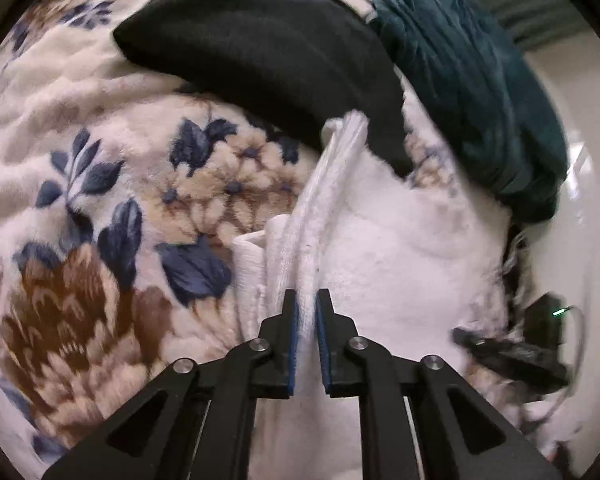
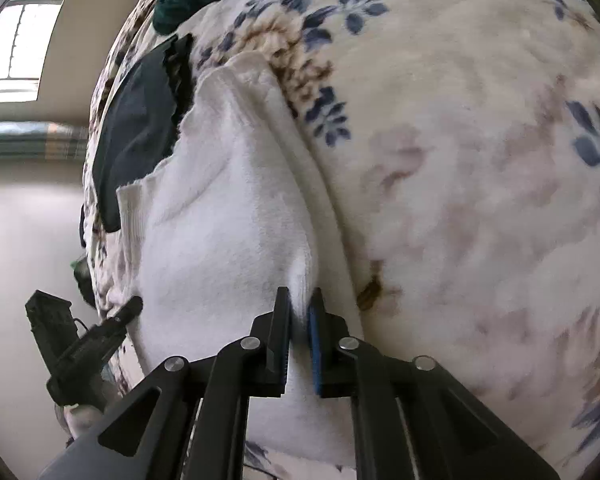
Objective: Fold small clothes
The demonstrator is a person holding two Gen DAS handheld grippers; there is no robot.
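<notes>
White fleece garment (image 1: 400, 240) lay on the floral blanket (image 1: 100, 184), rumpled, one thick hem edge gathered and raised. Left gripper (image 1: 307, 312) pinched that doubled hem between blue pads, jaws nearly together on the cloth. Right gripper (image 2: 299, 308) likewise clamped on a puckered fold of the same white garment (image 2: 220, 220), near its edge. Just beyond lay a black garment (image 1: 260, 52), its edge touching or overlapping the white one; past that, a teal garment (image 1: 472, 92), bunched at the blanket's edge.

Probably mid-fold. To do it well: should keep both pinches level and the held edge taut, carry it over in one even sweep, land edge on edge, avoid dragging the black piece along, release only once flat.
</notes>
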